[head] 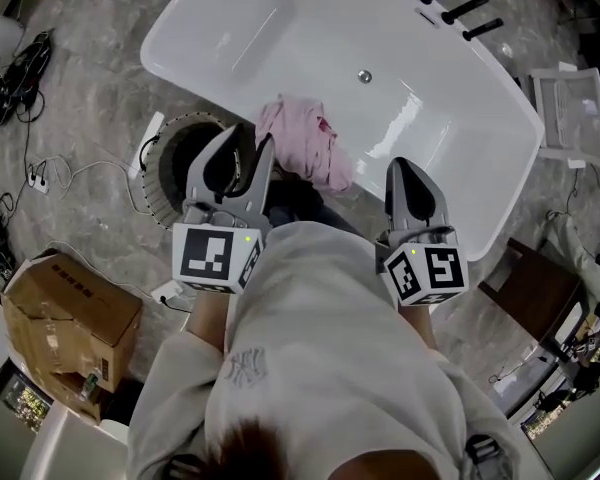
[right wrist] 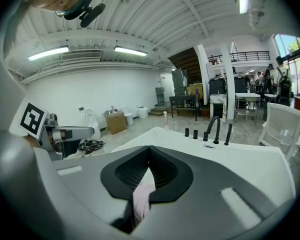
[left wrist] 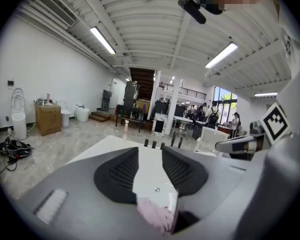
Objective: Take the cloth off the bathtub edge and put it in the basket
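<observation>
The cloth [head: 305, 140], pink and crumpled, lies draped over the near edge of the white bathtub [head: 280, 38]. We hold the left gripper [head: 250, 140] just beside it, jaws a narrow way apart with nothing pressed between them. Our right gripper [head: 408, 168] hangs over the rim, jaws together and empty. The basket [head: 158, 190] stands on the floor beside the tub.

We see the pink cloth [head: 305, 143] crumpled over the white bathtub [head: 280, 38] edge, with the round basket [head: 160, 190] just beside the bathtub.
</observation>
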